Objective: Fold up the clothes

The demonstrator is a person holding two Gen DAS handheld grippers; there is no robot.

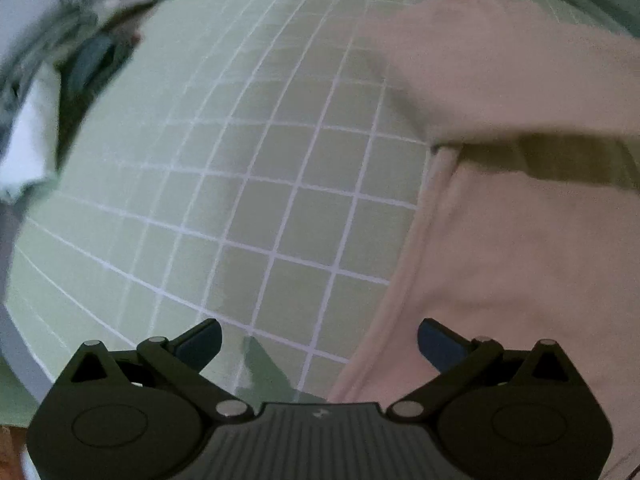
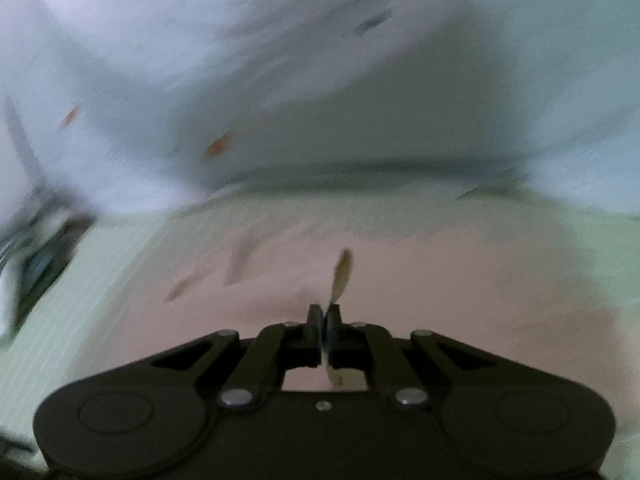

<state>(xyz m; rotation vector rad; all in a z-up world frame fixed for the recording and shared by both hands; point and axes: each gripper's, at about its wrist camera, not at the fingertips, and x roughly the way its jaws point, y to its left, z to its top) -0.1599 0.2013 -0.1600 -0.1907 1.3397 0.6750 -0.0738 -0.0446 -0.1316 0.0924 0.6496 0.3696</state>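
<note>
The pink garment [image 1: 520, 240] lies on the green grid mat [image 1: 240, 160], part of it already lapped over itself. My left gripper [image 1: 320, 344] hangs over its near edge with jaws spread wide and nothing between them. My right gripper [image 2: 323, 320] is clenched on a thin tag-like strip [image 2: 340, 276] that stands up over the garment; the blur keeps me from telling whether any cloth is pinched with it. I judge the fabric light, soft and limp: it will sag and drag wherever unsupported. Hems and corners look like the best holds, both hands spaced along one edge so the fold falls straight.
</note>
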